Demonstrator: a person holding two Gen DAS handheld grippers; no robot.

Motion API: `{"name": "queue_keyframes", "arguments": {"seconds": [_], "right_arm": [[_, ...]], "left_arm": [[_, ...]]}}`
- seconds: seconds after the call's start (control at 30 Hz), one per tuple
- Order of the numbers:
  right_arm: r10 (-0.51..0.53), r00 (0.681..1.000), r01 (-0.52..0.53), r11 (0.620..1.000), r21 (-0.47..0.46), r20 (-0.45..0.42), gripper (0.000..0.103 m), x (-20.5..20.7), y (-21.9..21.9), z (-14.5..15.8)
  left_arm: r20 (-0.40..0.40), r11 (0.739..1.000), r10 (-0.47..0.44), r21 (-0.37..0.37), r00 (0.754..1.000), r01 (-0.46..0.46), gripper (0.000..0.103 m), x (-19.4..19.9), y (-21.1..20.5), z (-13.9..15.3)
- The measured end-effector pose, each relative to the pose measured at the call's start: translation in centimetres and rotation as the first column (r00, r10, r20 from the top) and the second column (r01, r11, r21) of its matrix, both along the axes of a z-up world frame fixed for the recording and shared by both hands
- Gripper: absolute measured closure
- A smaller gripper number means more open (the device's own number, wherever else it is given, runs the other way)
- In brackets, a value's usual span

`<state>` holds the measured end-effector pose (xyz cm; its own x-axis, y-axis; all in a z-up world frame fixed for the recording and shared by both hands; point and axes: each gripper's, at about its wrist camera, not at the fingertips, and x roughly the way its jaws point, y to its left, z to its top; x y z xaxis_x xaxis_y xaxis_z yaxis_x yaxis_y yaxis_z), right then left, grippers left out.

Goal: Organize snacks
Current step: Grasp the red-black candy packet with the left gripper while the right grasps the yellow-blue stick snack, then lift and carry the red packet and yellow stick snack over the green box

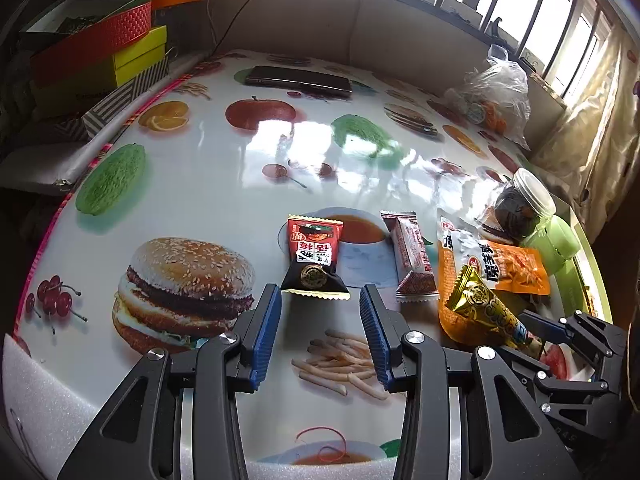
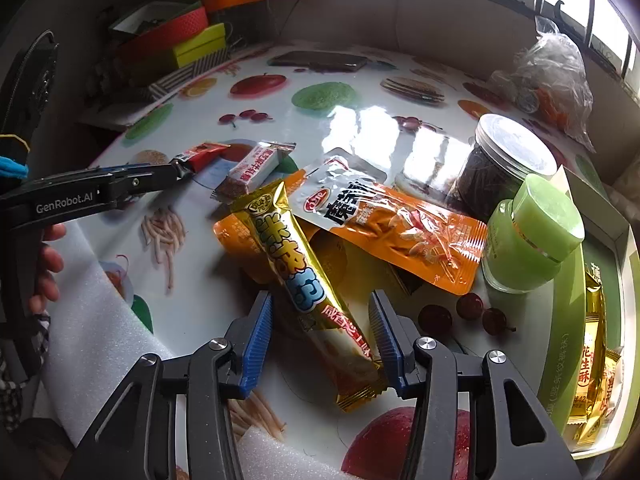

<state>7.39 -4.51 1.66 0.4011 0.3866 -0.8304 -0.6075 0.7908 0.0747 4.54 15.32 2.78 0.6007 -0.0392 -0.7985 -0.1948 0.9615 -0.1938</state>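
I held both tools tilted steeply down over the worktop (image 1: 224,168). My left gripper (image 1: 320,300) had its jaws parted with nothing between them, hanging just short of the red-and-black snack packet (image 1: 314,258), which lay flat at twelve o'clock from the blue pads. My right gripper (image 2: 322,304) straddled the long gold snack stick (image 2: 296,276); the jaws stood either side of its lower end, and no pad was pressing on the wrapper. That stick lay slanted, its top toward eleven o'clock, resting over an orange pouch (image 2: 404,232) printed with white characters. A white-and-brown bar (image 2: 252,170) lay beyond, at eleven o'clock. At two o'clock from the stick stood a green jar (image 2: 528,236) and, behind it, a clear jar with a white lid (image 2: 504,156). At three o'clock an open green box (image 2: 622,236) held gold packets (image 2: 592,344). Far off at twelve o'clock lay a dark phone (image 2: 320,61); a crumpled plastic bag (image 2: 552,72) sat at one o'clock.
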Motion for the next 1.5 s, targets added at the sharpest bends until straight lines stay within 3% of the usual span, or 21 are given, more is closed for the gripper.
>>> {"name": "queue_keyframes", "arguments": {"seconds": [0.17,0.27,0.47,0.6,0.83,1.47,1.5], "right_arm": [[-0.027,1.0,0.027,0.999,0.02,0.001,0.064,0.0,-0.2,-0.2],[-0.041,0.999,0.042,0.998,0.038,-0.003,0.075,-0.1,-0.5,-0.1],[-0.069,0.998,0.069,0.995,0.069,-0.004,0.081,-0.2,-1.3,-0.1],[-0.076,0.997,0.077,0.993,0.089,-0.011,0.081,-0.3,-1.7,-0.2],[-0.082,0.997,0.083,0.992,0.093,-0.015,0.081,-0.3,-1.7,-0.2],[-0.091,0.996,0.093,0.99,0.104,-0.022,0.081,-0.3,-2.0,-0.2],[-0.092,0.995,0.094,0.99,0.106,-0.023,0.081,-0.3,-2.1,-0.2]], "left_arm": [[-0.004,1.0,-0.01,0.021,1.0,0.01,0.061,1.1,-0.1,0.0],[-0.014,1.0,-0.007,0.03,1.0,0.008,0.061,1.7,0.0,0.0],[-0.005,0.997,-0.035,0.071,0.999,0.036,0.061,1.9,0.0,0.3],[0.008,0.997,-0.049,0.068,0.999,0.049,0.061,2.3,0.6,0.6],[-0.046,0.987,-0.118,0.107,0.992,0.123,0.061,4.0,-0.4,-0.5],[-0.051,0.982,-0.104,0.151,0.993,0.11,0.061,4.7,-0.6,-1.1],[-0.048,0.982,-0.102,0.152,0.994,0.108,0.067,4.7,-0.6,-1.1]]}}
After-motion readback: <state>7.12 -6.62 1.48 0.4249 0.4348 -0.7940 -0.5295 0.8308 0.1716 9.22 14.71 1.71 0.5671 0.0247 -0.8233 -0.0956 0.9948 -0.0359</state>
